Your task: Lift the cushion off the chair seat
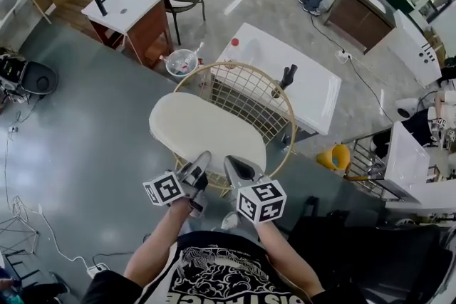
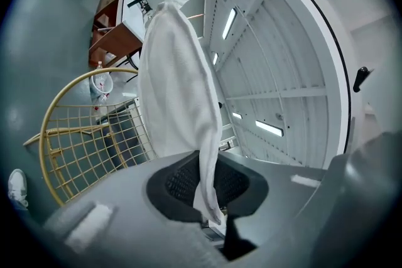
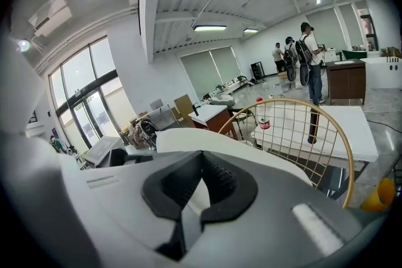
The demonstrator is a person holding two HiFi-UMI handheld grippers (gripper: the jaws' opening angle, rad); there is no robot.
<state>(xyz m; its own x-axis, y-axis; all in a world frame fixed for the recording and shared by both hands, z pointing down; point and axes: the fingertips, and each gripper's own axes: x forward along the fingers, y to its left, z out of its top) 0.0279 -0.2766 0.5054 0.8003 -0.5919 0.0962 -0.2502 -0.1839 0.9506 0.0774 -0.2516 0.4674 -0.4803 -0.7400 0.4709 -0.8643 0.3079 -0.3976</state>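
Note:
A cream oval cushion (image 1: 203, 126) hangs clear above the gold wire chair (image 1: 288, 126), held by its near edge. My left gripper (image 1: 201, 162) is shut on that edge, and in the left gripper view (image 2: 207, 184) the cushion (image 2: 174, 85) stands edge-on, pinched between the dark pads, with the chair (image 2: 66, 128) below at the left. My right gripper (image 1: 234, 166) is shut on the same edge just to the right. In the right gripper view (image 3: 198, 188) the cushion (image 3: 213, 142) stretches away from the pads, and the chair's back hoop (image 3: 317, 115) rises behind it.
A white table (image 1: 317, 92) with a black bottle (image 1: 286, 76) stands right behind the chair. A clear bin (image 1: 182, 62) and a wood-and-white stand (image 1: 125, 7) are at the far left. A yellow stool (image 1: 335, 156) is at the right. People (image 3: 306, 50) stand far off. Cables lie on the floor at the left.

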